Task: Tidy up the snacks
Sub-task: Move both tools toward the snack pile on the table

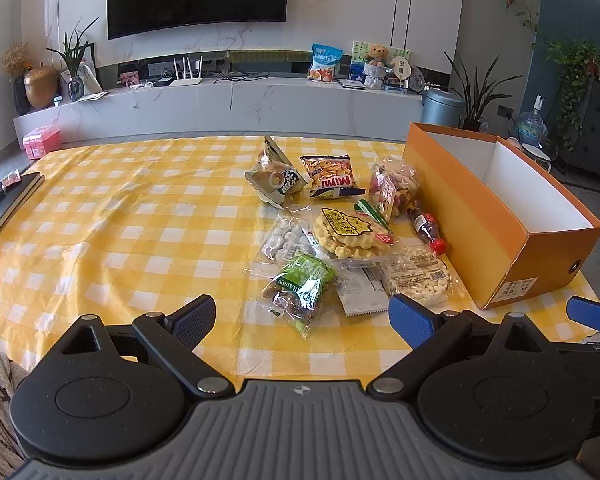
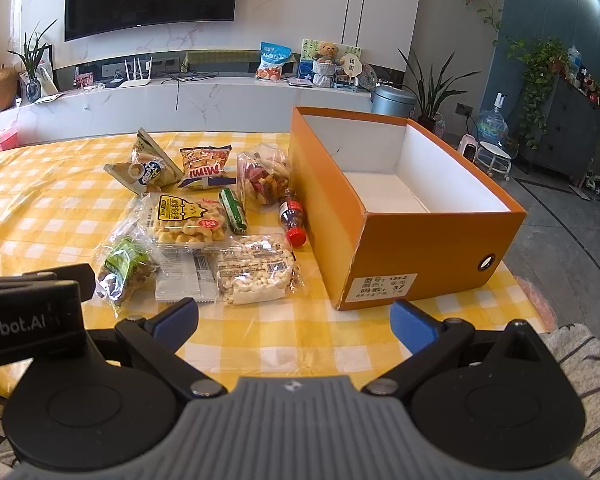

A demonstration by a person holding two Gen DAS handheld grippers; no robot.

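Note:
Several snack packs lie in a heap on the yellow checked tablecloth (image 1: 120,220): a green raisin bag (image 1: 300,288) (image 2: 124,266), a tray of waffle biscuits (image 1: 350,232) (image 2: 188,220), a white puffed-snack bag (image 1: 418,278) (image 2: 254,274), a Mimi pack (image 1: 332,176) (image 2: 204,168), a small cola bottle (image 1: 426,228) (image 2: 292,218). An empty orange box (image 1: 500,216) (image 2: 400,208) stands open to their right. My left gripper (image 1: 302,322) is open and empty, just short of the raisin bag. My right gripper (image 2: 296,320) is open and empty before the box's near corner.
A dark notebook (image 1: 8,204) lies at the table's left edge. A TV and a white console with plants stand behind the table. The right gripper's blue finger (image 1: 592,312) shows at the right edge of the left wrist view. The left gripper's body (image 2: 28,312) shows at left.

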